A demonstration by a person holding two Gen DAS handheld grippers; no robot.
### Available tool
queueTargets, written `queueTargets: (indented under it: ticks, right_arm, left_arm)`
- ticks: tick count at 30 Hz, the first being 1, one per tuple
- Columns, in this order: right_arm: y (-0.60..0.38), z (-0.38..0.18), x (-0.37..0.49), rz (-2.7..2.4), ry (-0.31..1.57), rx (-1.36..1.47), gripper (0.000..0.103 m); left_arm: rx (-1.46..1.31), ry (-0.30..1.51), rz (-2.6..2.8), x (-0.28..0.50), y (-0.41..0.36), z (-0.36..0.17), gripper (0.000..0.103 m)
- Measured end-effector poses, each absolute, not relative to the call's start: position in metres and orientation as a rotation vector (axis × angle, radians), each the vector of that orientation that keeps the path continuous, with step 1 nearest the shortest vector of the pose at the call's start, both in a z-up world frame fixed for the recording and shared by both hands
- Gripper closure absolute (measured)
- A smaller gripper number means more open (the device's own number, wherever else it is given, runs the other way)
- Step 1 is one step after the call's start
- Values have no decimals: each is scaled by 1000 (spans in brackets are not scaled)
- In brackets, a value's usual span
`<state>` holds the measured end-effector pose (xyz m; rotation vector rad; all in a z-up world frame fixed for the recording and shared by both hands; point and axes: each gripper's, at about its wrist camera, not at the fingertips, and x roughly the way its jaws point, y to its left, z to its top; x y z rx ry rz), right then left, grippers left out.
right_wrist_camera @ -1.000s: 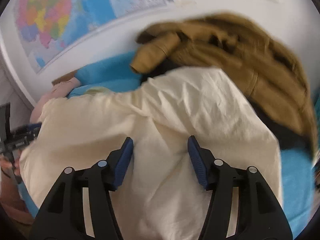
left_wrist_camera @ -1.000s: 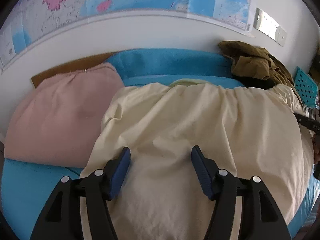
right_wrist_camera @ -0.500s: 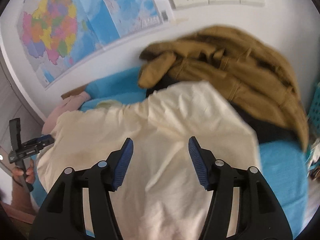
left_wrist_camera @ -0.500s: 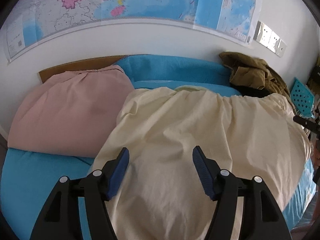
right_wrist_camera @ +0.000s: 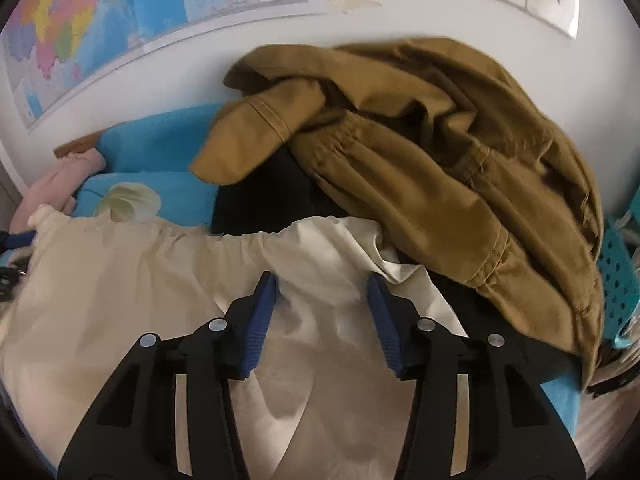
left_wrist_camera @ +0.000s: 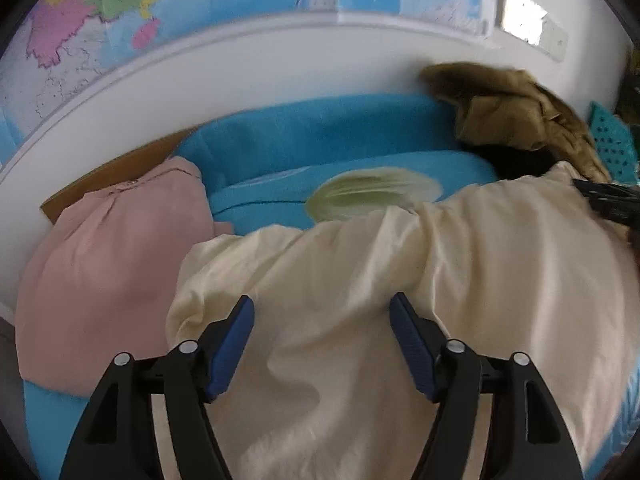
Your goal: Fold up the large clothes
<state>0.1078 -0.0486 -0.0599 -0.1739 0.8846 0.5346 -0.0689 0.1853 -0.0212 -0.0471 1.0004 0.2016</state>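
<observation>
A large cream garment (left_wrist_camera: 460, 280) lies spread over the blue bedding (left_wrist_camera: 320, 136), its far edge gathered in wrinkles. My left gripper (left_wrist_camera: 322, 308) hovers over its left part near that edge. Its jaws are opening, and cloth lies under them but is not pinched. My right gripper (right_wrist_camera: 322, 284) is over the garment's right far corner (right_wrist_camera: 332, 240). Its jaws are closing with a raised fold of cream cloth between the blue pads (right_wrist_camera: 262, 312), which do not press on it. Each view catches the other gripper at its edge: the right gripper (left_wrist_camera: 604, 196), the left gripper (right_wrist_camera: 12, 240).
A pink garment (left_wrist_camera: 108, 260) lies on the left of the bed. A brown jacket (right_wrist_camera: 420, 160) is heaped over a black garment (right_wrist_camera: 260, 200) at the right, against the wall. A teal perforated basket (right_wrist_camera: 616, 272) stands beyond it. A map (left_wrist_camera: 200, 8) hangs above.
Both grippers have moved forward toward the cream garment's far edge, which now bunches just ahead of the fingers. The left jaws have widened and the right jaws have narrowed.
</observation>
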Motion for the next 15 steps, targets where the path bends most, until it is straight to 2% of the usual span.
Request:
queueTargets:
  ticks: [6, 9, 15]
  right_arm:
    - [-69, -41, 88, 564, 861, -105, 55]
    - [-82, -25, 62, 636, 828, -46, 45]
    - [-105, -19, 16, 752, 852, 51, 43]
  left_arm:
    - [-92, 960, 221, -82, 191, -16, 32]
    - [-127, 893, 217, -109, 193, -2, 32]
    - [-193, 834, 208, -165, 193, 16, 31]
